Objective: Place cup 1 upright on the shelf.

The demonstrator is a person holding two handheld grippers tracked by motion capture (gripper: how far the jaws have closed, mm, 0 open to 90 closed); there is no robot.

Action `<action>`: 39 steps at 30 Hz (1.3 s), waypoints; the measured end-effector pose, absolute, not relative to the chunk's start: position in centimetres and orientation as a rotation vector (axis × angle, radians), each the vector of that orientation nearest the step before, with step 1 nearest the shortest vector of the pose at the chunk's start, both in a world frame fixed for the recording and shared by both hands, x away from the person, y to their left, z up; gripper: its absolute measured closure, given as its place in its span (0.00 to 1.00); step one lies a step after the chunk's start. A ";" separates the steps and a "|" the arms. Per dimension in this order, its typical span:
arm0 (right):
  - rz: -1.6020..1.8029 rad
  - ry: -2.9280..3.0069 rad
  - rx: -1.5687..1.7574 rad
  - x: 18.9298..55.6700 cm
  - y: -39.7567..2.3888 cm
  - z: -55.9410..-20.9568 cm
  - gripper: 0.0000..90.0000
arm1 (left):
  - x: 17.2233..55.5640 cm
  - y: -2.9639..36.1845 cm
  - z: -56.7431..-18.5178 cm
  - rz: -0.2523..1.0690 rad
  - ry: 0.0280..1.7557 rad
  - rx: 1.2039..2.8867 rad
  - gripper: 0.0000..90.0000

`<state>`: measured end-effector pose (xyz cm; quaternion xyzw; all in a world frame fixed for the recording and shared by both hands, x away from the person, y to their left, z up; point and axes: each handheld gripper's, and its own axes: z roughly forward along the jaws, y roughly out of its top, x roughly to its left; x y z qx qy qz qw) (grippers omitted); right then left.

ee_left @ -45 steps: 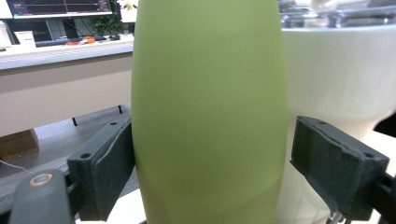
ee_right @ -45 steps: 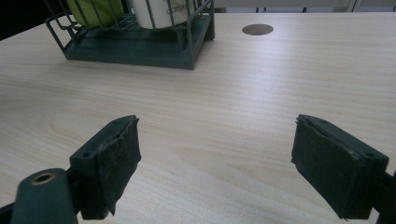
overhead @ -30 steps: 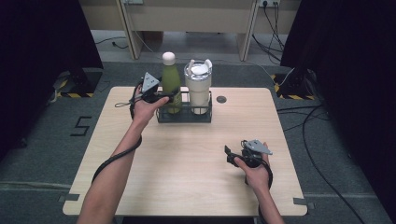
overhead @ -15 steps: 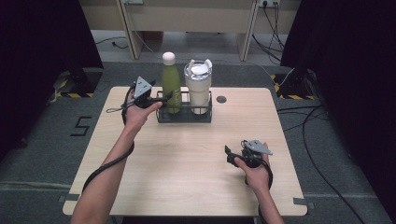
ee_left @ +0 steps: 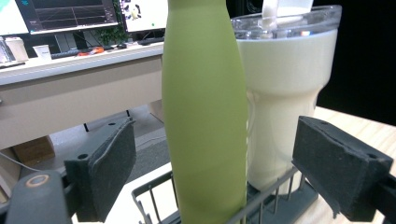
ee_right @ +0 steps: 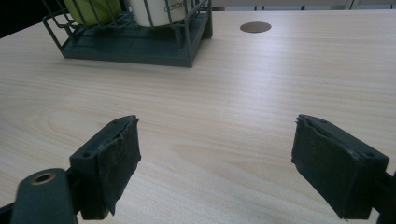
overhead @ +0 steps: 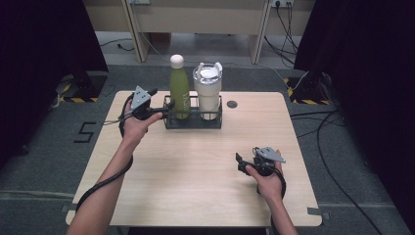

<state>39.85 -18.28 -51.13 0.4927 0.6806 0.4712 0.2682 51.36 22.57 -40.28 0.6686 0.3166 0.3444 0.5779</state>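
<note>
A green bottle with a pale cap and a cream tumbler with a clear lid stand upright side by side in a dark wire rack at the table's far middle. My left gripper is at the rack's left end and points at the bottle. In the left gripper view the bottle rises just ahead of the gap between the wide-apart pads, untouched, with the tumbler behind it. My right gripper rests low over the near right of the table, open, with bare wood between its jaws.
The pale wooden table has a round dark grommet hole right of the rack. Cables trail across the grey floor on the right. A desk with monitors stands behind the table.
My left gripper has drawn back leftward from the bottle to the rack's left end. The right hand has kept still.
</note>
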 end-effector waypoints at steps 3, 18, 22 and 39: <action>1.269 1.833 1.328 39.8 -18.4 -51.1 0.17 | 50.9 23.1 -40.3 0.810 0.743 1.565 0.14; 1.273 1.824 1.337 39.9 -18.5 -51.1 0.17 | 49.5 24.9 -41.2 0.826 0.759 1.571 0.15; 1.270 1.832 1.332 39.9 -18.5 -51.2 0.17 | 48.9 25.7 -41.7 0.835 0.772 1.570 0.15; 1.273 1.825 1.331 39.9 -18.6 -51.2 0.17 | 46.2 27.9 -42.5 0.874 0.777 1.567 0.15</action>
